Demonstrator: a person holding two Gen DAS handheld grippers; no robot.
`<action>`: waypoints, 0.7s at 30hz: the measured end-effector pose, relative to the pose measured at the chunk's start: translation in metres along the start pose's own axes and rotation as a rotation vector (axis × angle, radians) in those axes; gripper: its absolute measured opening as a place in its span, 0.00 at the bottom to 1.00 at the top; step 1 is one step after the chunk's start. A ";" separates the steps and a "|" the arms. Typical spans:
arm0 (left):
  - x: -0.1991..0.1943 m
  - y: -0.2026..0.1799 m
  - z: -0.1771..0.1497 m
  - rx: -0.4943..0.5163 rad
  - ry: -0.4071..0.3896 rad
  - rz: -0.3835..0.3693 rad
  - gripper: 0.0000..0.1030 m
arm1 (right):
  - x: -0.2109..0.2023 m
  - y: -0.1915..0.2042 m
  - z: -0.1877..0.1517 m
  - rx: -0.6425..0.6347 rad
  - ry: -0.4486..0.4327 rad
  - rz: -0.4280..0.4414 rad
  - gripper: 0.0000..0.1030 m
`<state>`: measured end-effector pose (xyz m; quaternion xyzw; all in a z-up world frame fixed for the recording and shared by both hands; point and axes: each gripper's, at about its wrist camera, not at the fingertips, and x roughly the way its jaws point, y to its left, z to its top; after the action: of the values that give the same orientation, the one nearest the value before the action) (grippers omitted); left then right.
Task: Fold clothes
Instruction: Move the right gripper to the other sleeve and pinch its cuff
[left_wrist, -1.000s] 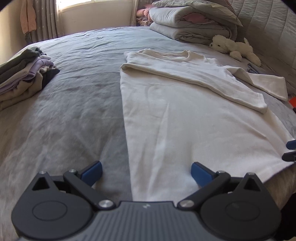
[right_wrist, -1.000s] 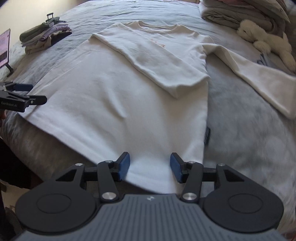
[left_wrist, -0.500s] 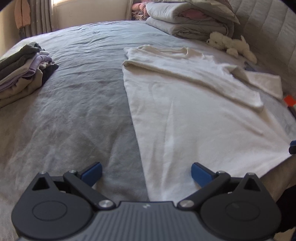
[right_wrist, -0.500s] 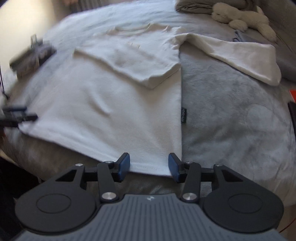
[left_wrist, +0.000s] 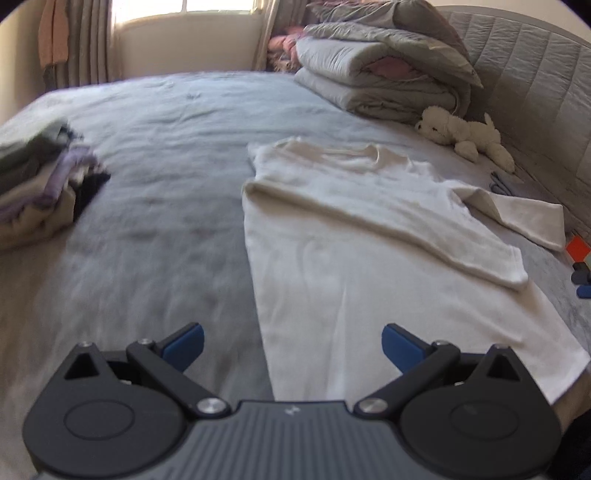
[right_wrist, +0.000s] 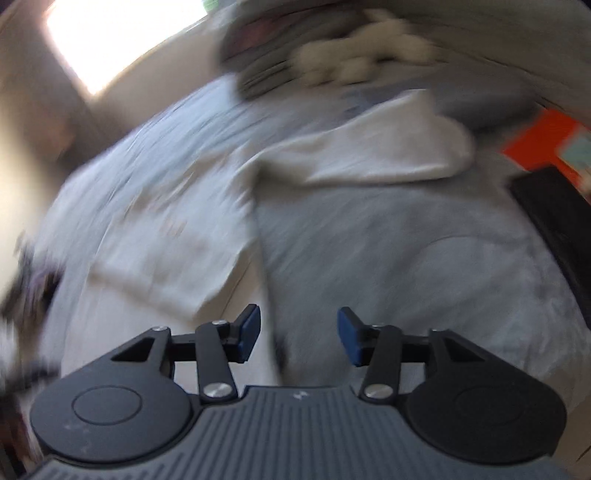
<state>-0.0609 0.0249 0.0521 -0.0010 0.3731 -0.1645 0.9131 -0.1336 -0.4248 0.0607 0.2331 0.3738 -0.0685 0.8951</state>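
The cream long-sleeved shirt (left_wrist: 369, 258) is lying flat on the grey bed, its neck pointing toward the headboard, one sleeve folded diagonally across its chest and the other sleeve (right_wrist: 388, 147) stretching out sideways onto the bedding, while a pile of folded clothes (left_wrist: 37, 184) is sitting well apart.

bed: grey cover (left_wrist: 177, 206), under both finger pairs
shirt: white long-sleeved shirt (left_wrist: 351, 258), flat, ahead of the right finger
stack: folded clothes (left_wrist: 33, 184), far left
bedding: folded duvets (left_wrist: 384, 81), far ahead
toy: white plush (left_wrist: 465, 136), beyond the shirt
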 end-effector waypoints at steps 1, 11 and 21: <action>0.001 0.003 0.005 -0.016 -0.010 0.000 1.00 | 0.003 -0.001 0.007 -0.004 -0.011 -0.043 0.51; 0.029 0.020 0.044 -0.113 -0.071 0.054 1.00 | 0.030 0.010 0.078 -0.122 -0.133 -0.258 0.71; 0.042 0.028 0.061 -0.147 -0.133 0.122 1.00 | 0.070 -0.005 0.110 -0.109 -0.177 -0.329 0.79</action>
<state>0.0173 0.0315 0.0637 -0.0563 0.3220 -0.0803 0.9417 -0.0158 -0.4773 0.0769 0.1133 0.3300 -0.2138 0.9125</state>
